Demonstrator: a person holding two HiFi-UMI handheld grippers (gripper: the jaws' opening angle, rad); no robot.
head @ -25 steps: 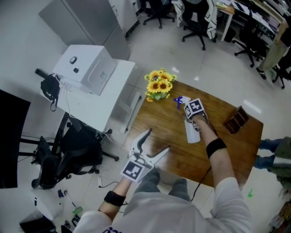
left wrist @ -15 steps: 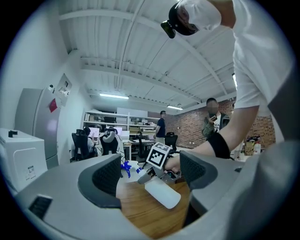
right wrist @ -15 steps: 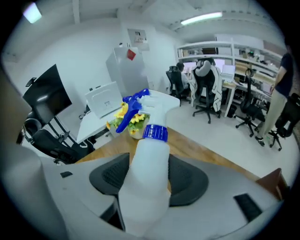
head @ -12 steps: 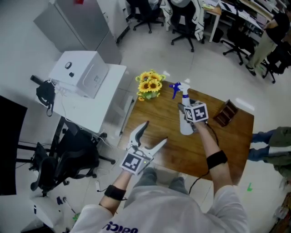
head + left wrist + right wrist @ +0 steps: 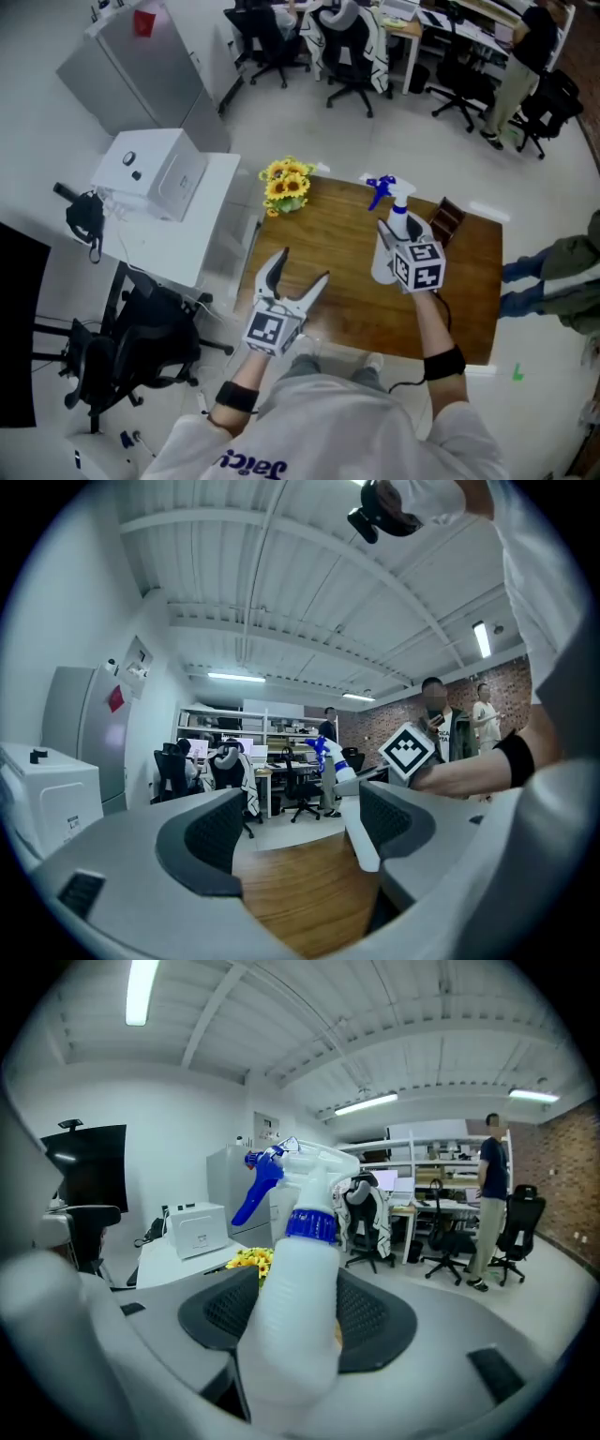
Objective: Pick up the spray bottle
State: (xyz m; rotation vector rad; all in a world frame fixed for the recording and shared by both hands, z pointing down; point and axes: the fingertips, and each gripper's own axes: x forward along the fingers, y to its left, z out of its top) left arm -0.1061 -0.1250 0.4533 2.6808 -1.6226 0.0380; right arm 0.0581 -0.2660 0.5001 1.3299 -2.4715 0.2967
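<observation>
Seen from above, a person stands at the near edge of a wooden surface (image 5: 347, 305) with a hand-held gripper in each hand. The right hand-held gripper (image 5: 390, 246), over the right half of the surface, has its jaws closed against the white body of a spray bottle (image 5: 397, 223). The bottle's blue trigger head points to the far side and the bottle leans away from the person. In the right gripper view the spray bottle (image 5: 292, 1307) fills the gap of the right hand-held gripper (image 5: 298, 1318), with a dark ribbed pad pressed on each side of it and its blue collar and trigger rising above the jaws. Whether the bottle's base touches the surface cannot be made out. The left hand-held gripper (image 5: 304, 263) is held over the near left part of the surface, well apart from the bottle, with its jaws spread wide. In the left gripper view the left hand-held gripper (image 5: 300, 822) shows only bare wood between its pads, and the bottle (image 5: 339, 772) appears beyond its right jaw. A bunch of yellow sunflowers (image 5: 286, 184) stands at the far left corner of the surface. A small dark wooden box (image 5: 447, 218) sits near the far right edge, just beyond the bottle. A white cabinet (image 5: 155, 173) stands on the floor to the left.
</observation>
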